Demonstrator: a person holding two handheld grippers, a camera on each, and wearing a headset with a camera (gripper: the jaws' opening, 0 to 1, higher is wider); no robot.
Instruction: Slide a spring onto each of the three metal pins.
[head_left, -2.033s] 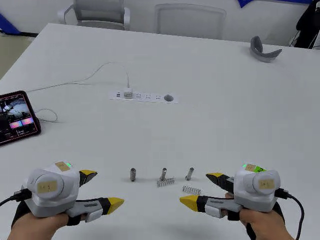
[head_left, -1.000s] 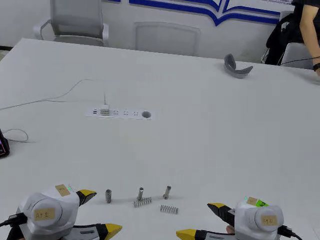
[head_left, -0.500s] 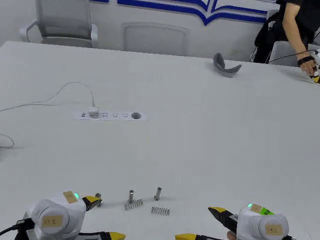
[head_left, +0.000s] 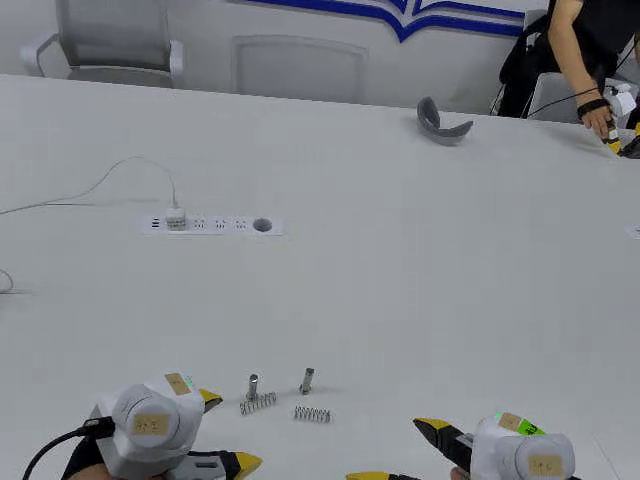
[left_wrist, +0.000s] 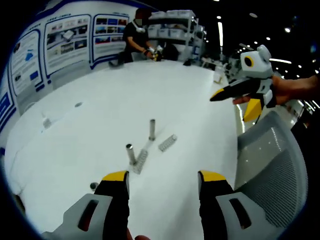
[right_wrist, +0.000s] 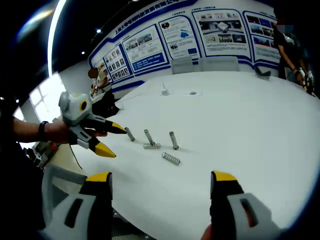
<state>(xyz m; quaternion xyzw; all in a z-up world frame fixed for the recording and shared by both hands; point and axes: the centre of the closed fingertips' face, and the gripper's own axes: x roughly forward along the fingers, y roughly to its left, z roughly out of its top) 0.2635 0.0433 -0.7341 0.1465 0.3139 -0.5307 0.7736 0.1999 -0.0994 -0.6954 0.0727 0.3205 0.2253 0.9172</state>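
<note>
Two bare metal pins (head_left: 252, 385) (head_left: 307, 379) stand upright on the white table (head_left: 400, 280). One loose spring (head_left: 258, 403) lies against the left one, and another spring (head_left: 312, 413) lies just in front. In the right gripper view a third pin (right_wrist: 129, 133) carries a spring and stands beside a fingertip of my left gripper (right_wrist: 114, 141). My left gripper (head_left: 228, 430) is open and empty, left of the pins. My right gripper (head_left: 398, 450) is open and empty, further off to the right. The left gripper view shows both pins (left_wrist: 152, 129) (left_wrist: 131, 153) ahead of the open jaws.
A white power strip (head_left: 210, 225) with a plug and cable lies mid-table. A grey curved object (head_left: 440, 120) rests at the far edge. Chairs (head_left: 300, 65) stand behind the table, and a person (head_left: 580, 50) works at the far right. A mesh chair (left_wrist: 270, 165) is beside me.
The head camera has tipped up and swung. My left gripper has moved right, so that its upper fingertip is at the leftmost pin. My right gripper has drawn back from the pins.
</note>
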